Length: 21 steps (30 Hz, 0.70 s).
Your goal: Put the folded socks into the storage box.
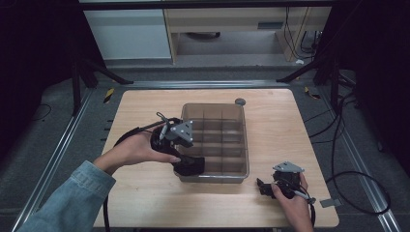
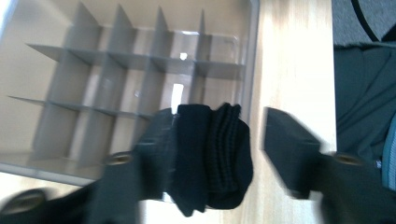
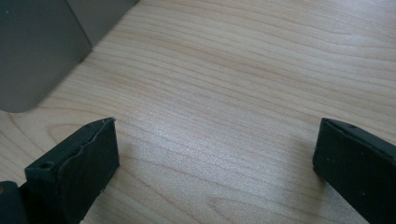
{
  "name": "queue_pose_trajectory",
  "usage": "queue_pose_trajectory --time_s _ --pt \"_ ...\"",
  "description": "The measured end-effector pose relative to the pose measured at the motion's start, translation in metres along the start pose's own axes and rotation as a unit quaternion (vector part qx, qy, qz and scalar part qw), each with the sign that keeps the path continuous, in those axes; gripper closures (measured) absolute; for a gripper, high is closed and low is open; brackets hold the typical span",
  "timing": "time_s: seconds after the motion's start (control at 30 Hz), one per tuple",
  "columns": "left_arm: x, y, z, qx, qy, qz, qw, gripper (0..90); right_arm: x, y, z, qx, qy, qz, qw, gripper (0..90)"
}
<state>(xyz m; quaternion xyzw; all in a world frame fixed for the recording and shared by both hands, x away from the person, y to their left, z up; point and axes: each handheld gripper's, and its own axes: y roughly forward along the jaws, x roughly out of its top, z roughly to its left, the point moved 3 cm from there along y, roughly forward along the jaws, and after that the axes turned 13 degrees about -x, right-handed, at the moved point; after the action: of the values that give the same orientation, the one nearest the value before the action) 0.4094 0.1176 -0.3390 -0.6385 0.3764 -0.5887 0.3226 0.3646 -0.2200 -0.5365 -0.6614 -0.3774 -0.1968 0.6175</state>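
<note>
While right tongs [image 3: 215,163] gape over bare table [image 3: 243,70], divider box [image 1: 215,140] adjoins.

One divided bin [image 1: 244,145]; one black folded sock [image 2: 212,158]; two grippers; one table [image 1: 275,121].

Ahead of the left tool [image 2: 212,154], thin dividers [image 2: 112,60] split the bin [image 1: 245,145] into narrow cells, and a black sock [image 2: 215,158] filled its gap. Bare surface [image 3: 243,93] lay open before the right tool [image 3: 215,163], the bin's corner off to its left.

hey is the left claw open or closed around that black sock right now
Open. In the left gripper view the left claw has a clear gap between the black sock and one jaw; the sock rests against the other.
</note>
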Motion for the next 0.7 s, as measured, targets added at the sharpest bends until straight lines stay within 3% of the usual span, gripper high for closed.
queue_pose_trajectory --time_s 0.1,0.23,0.27,0.37,0.53,0.7 --pt "0.002 -0.007 0.004 0.015 -0.007 -0.010 0.9998 64.5 0.000 0.000 0.000 0.000 0.000 0.000 1.0000 0.6" --pt "0.003 -0.010 0.008 0.021 -0.012 -0.011 0.9997 75.3 0.000 0.000 0.000 0.000 0.001 0.001 1.0000 0.5" --pt "0.004 -0.010 0.009 0.018 -0.014 -0.009 0.9997 86.1 0.000 0.000 0.000 0.000 0.001 0.001 1.0000 0.5" --pt "0.004 0.001 0.013 0.015 -0.009 0.020 0.9996 89.2 0.000 0.000 0.000 0.000 0.001 0.001 1.0000 0.5" --pt "-0.002 0.020 0.026 0.018 -0.024 0.027 0.9992 89.2 0.000 0.000 0.000 0.000 0.000 0.000 1.0000 0.5" --pt "-0.008 0.035 0.029 0.011 -0.033 0.028 0.9990 89.5 0.000 0.000 0.000 0.001 0.001 0.001 1.0000 0.5"
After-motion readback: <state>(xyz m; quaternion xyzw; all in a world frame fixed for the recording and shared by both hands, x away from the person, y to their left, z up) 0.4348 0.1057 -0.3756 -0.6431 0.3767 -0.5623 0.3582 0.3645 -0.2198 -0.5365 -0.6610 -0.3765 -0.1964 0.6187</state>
